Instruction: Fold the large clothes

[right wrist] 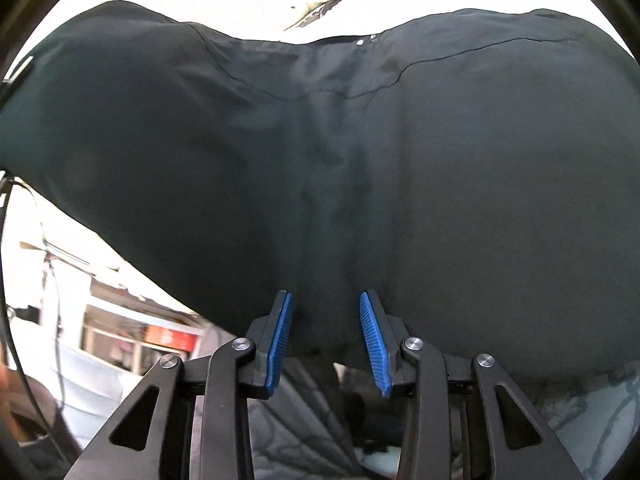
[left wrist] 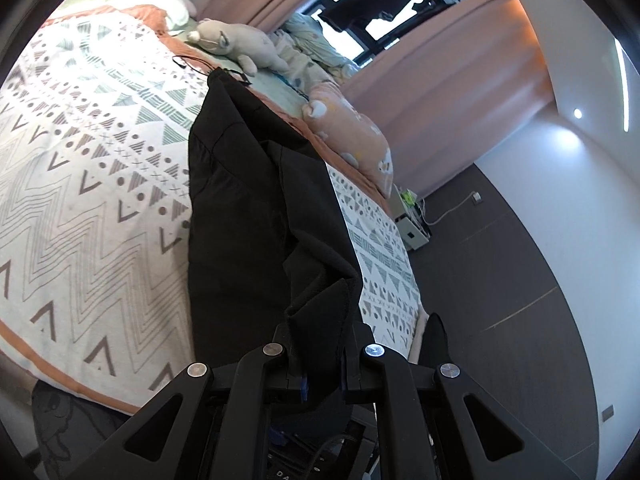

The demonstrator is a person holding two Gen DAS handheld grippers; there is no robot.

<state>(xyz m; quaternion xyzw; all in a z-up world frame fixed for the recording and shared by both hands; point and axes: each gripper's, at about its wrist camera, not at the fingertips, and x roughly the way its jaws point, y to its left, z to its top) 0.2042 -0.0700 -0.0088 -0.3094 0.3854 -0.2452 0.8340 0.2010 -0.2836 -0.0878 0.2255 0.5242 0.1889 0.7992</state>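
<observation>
A large black garment [left wrist: 248,200] runs from my left gripper [left wrist: 320,356] across the patterned quilt [left wrist: 100,160] to a drawstring end near the pillows. The left gripper is shut on a bunched fold of this cloth and lifts it off the bed. In the right wrist view the same black garment [right wrist: 360,160] fills nearly the whole picture, spread flat with seams and small metal snaps [right wrist: 360,43] at its far edge. My right gripper [right wrist: 326,300] stands open just over the near edge of the cloth. Its blue pads [right wrist: 280,340] are bare, with a wide gap between them.
A grey plush toy [left wrist: 236,40] and a pink pillow [left wrist: 352,136] lie at the bed's far side, by pink curtains and a window. A white box [left wrist: 412,228] with cables stands on the dark floor beside the bed. Shelves and cables [right wrist: 120,332] show at the lower left.
</observation>
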